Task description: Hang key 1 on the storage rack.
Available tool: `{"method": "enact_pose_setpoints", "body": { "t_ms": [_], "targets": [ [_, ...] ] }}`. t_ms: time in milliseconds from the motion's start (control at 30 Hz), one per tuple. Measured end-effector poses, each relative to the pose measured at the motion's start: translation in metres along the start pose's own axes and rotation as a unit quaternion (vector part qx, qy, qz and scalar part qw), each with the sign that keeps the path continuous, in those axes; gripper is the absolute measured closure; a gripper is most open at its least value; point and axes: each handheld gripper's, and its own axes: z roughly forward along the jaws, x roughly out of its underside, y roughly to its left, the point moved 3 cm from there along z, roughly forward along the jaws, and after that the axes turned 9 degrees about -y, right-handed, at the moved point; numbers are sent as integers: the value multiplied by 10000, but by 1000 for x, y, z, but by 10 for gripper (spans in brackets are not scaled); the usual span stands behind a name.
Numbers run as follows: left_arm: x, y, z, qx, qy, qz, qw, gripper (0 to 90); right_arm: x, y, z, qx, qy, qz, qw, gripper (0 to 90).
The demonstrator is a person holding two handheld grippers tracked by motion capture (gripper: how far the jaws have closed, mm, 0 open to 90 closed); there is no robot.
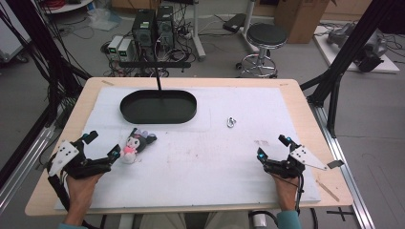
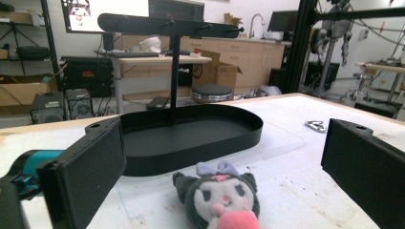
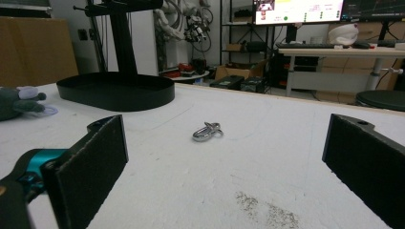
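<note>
Both tools are sitting wide open, left tool (image 1: 103,144) lower left by the small black-and-pink plush doll (image 1: 133,144), right tool (image 1: 272,146) lower right.

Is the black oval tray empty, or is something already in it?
Empty. The black oval tray holds only its own upright post; the plush toy and metal clip both lie outside it on the white mat.

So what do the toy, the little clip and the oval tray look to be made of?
Plush toy: soft fuzzy fabric, seemingly stuffed. Clip: shiny silver metal, judging by its glints. Oval tray: matte black, smooth; painted metal or plastic, can't tell which.
</note>
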Motion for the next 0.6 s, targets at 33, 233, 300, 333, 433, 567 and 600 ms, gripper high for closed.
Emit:
{"method": "enact_pose_setpoints", "body": {
  "t_ms": [33,233,300,333,433,567,600],
  "targets": [
    [-4,0,1,-2,62,29,10000,17,0,0,0,0,0,-2,10000,8],
    [-20,2,10,153,508,-23,9986,17,0,0,0,2,-1,1,10000,7],
    [-22,2,13,187,756,-10,9970,17,0,0,0,1,-1,-3,10000,7],
    [-23,2,15,203,896,9,9958,17,0,0,0,1,-1,-3,10000,7],
    [-22,1,20,209,1322,80,9910,17,0,0,0,-2,-8,22,10000,7],
    [-19,0,26,179,1789,176,9836,17,0,0,0,2,-6,23,10000,7],
    [-18,0,28,174,1926,164,9810,17,0,0,0,2,-6,23,10000,7]
  ]
}}
